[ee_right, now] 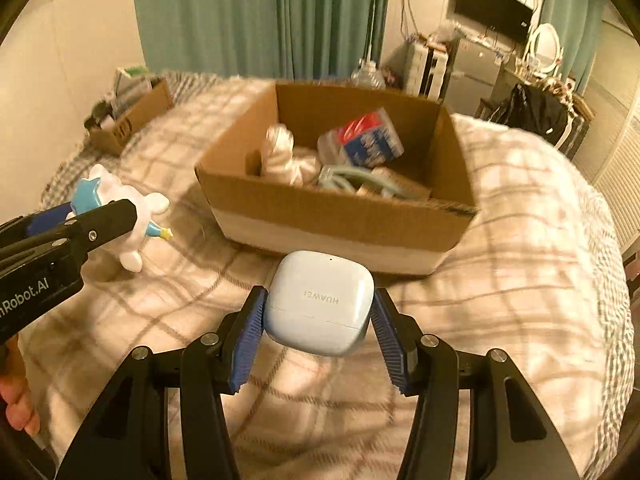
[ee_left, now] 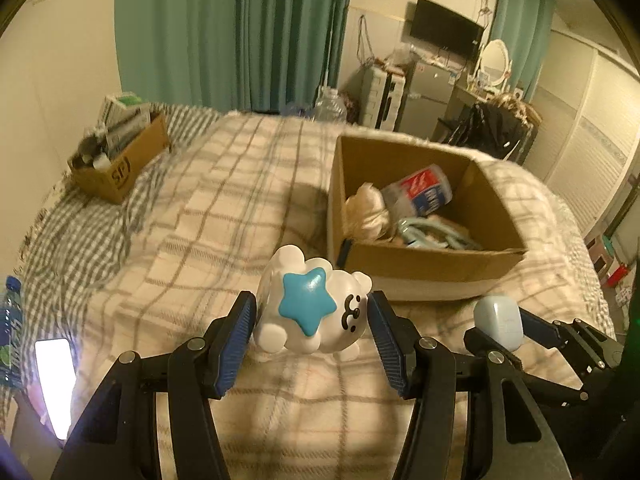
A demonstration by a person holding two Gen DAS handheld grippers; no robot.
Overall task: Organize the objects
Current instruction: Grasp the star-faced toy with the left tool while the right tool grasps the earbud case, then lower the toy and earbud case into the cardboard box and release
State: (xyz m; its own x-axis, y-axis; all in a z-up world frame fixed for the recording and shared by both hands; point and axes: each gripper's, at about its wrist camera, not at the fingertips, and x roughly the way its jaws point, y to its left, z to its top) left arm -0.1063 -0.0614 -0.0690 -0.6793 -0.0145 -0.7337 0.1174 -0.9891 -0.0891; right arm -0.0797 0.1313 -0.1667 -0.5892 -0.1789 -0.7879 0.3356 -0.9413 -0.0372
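My left gripper (ee_left: 312,316) is shut on a white toy animal with a blue star (ee_left: 310,308) and holds it above the checked blanket. The toy also shows in the right wrist view (ee_right: 124,208), at the left. My right gripper (ee_right: 318,308) is shut on a pale blue earbud case (ee_right: 318,302) marked HUAWEI. The case also shows at the right in the left wrist view (ee_left: 500,320). An open cardboard box (ee_right: 332,220) lies just beyond both grippers and holds a plush toy, a red and blue packet and pale green items.
A second smaller cardboard box (ee_left: 120,164) full of items stands on the bed at the far left. A lit phone (ee_left: 54,384) and a bottle (ee_left: 10,320) lie at the left edge. Green curtains, a fridge and a dresser stand behind the bed.
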